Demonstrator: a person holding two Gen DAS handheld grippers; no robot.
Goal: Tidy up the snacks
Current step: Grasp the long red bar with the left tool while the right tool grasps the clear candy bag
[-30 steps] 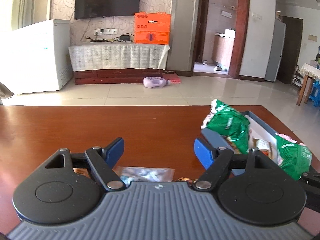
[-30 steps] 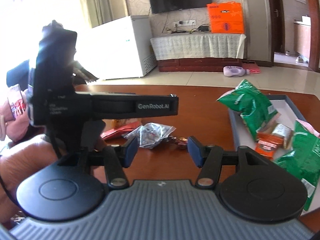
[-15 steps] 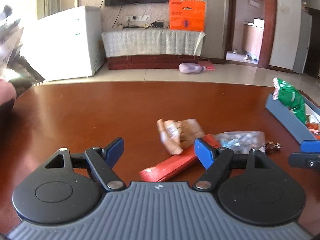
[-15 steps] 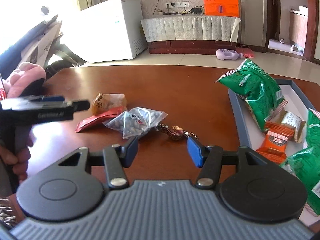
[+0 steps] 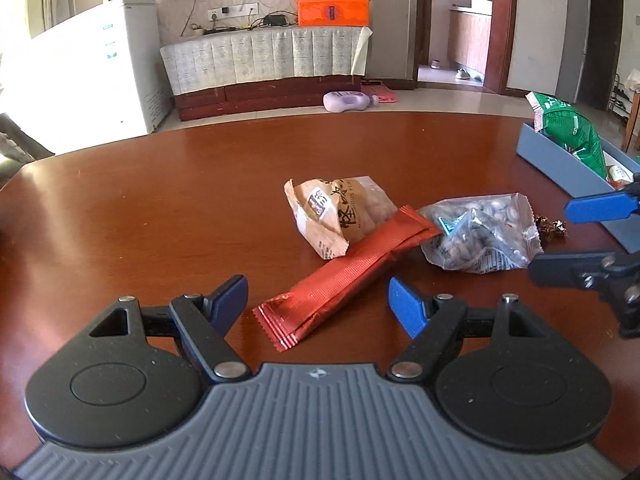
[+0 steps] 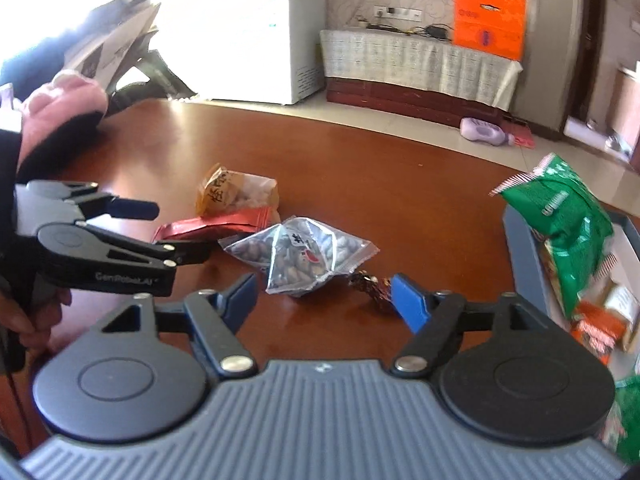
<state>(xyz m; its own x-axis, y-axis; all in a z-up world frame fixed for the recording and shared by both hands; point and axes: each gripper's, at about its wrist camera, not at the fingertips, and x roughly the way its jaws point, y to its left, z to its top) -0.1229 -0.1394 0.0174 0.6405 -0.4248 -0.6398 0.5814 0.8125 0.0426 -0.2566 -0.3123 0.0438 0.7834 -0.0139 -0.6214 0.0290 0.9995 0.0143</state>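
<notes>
Loose snacks lie mid-table: a tan packet [image 5: 340, 212] [image 6: 234, 194], a long red wrapper [image 5: 344, 272] [image 6: 212, 226], a clear bag of nuts [image 5: 480, 232] [image 6: 300, 250] and a small foil candy [image 5: 552, 227] [image 6: 370, 286]. My left gripper [image 5: 318, 300] is open just short of the red wrapper's near end. My right gripper [image 6: 324, 294] has its jaws opening, with the near tip of the nut bag and the candy just ahead of them, untouched. A blue tray [image 5: 568, 168] [image 6: 520, 264] at right holds green bags [image 6: 568, 224] and small orange packets [image 6: 596, 328].
The dark wooden table [image 5: 160, 200] has a rounded far edge. Each gripper shows in the other's view: the right one [image 5: 588, 240] by the nut bag, the left one [image 6: 132, 232] with a hand [image 6: 24, 312]. A white freezer [image 5: 100, 80] stands beyond.
The left gripper swung left from the tray and came down toward the red wrapper. The right gripper moved closer to the nut bag and its jaws widened.
</notes>
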